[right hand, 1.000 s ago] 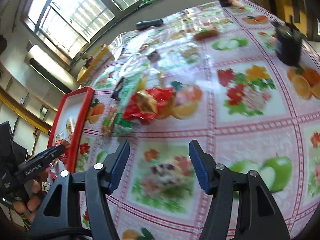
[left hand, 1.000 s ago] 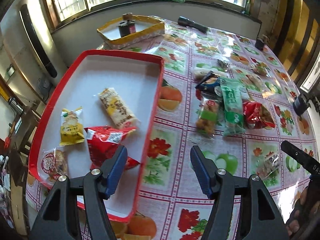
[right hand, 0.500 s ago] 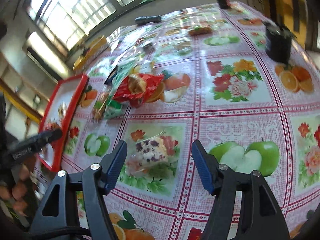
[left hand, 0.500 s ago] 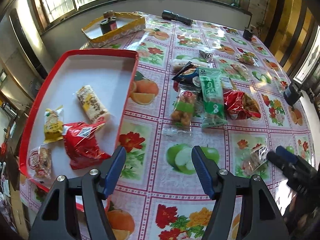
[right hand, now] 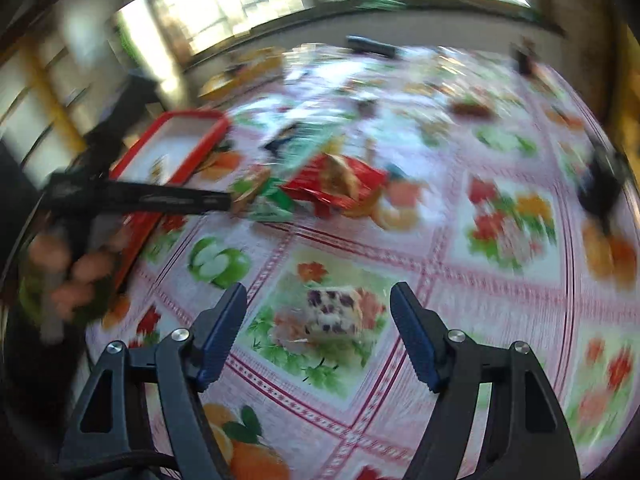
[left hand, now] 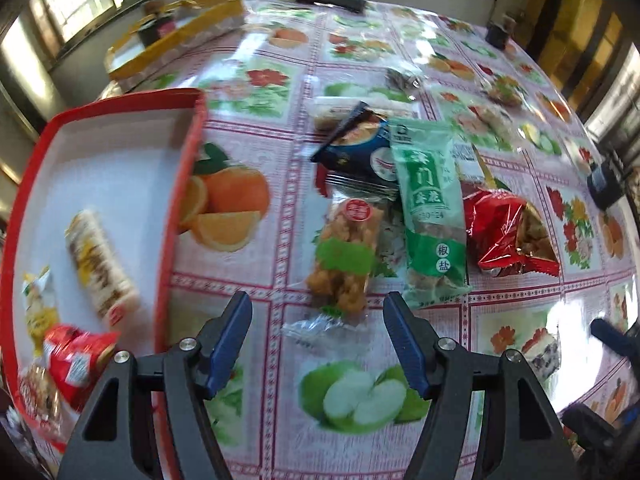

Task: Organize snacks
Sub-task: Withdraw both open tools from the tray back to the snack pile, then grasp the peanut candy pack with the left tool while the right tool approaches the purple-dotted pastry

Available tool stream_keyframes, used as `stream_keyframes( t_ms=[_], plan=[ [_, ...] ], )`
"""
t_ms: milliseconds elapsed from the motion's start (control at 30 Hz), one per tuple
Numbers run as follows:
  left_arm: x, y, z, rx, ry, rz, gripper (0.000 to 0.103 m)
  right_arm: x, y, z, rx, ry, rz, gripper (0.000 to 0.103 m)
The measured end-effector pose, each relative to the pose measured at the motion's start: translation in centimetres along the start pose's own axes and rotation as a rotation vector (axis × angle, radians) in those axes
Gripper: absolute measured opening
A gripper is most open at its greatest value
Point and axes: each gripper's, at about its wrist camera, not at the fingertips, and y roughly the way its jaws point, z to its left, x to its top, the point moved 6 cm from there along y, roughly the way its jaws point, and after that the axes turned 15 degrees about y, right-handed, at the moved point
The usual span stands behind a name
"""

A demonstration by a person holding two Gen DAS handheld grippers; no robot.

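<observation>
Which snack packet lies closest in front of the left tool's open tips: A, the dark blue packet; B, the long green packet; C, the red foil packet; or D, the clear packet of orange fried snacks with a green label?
D: the clear packet of orange fried snacks lies on the tablecloth just ahead of the left tool, its crimped end nearly between the tips.

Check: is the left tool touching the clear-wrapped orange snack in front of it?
Apart. In the left wrist view the left tool stands open, and the orange snack lies on the tablecloth beyond its fingertips.
</observation>
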Motion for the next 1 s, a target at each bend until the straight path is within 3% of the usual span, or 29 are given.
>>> stream_keyframes(
  t_ms=[167, 267, 467, 533, 633, 667, 767, 1000],
  plan=[
    [0.4, 1.6, 0.0, 0.002, 0.013, 0.03, 0.068, 0.5, 0.5, 1.5, 0.042, -0.369, 0.127, 0.075],
    [1.0, 1.8, -0.4, 0.007, 0.058, 0.022, 0.068, -0.6, 1.7, 2.4, 0.074, -0.574, 0.258, 0.075],
    [2.4, 2.4, -0.9, -0.02, 0.11, 0.009, 0.069, -1.9, 5.1, 2.5, 0.046, -0.766, 0.398, 0.075],
    [3.0, 2.7, -0.8, -0.035, 0.113, -0.001, 0.069, -1.9, 6.2, 1.9, 0.039, -0.745, 0.437, 0.072],
    [3.5, 2.9, -0.6, -0.031, 0.113, -0.014, 0.068, -1.0, 6.2, 1.4, 0.043, -0.662, 0.405, 0.062],
    [3.4, 2.9, -0.6, -0.032, 0.118, -0.02, 0.063, -1.0, 6.1, 1.2, 0.035, -0.637, 0.392, 0.061],
    [3.3, 2.5, -1.3, -0.05, 0.147, -0.05, 0.033, -1.8, 5.1, 0.7, 0.012, -0.583, 0.339, 0.061],
    [1.6, 1.6, -2.0, -0.053, 0.146, -0.052, 0.033, -4.0, 2.8, -1.0, -0.004, -0.402, 0.23, 0.061]
  ],
)
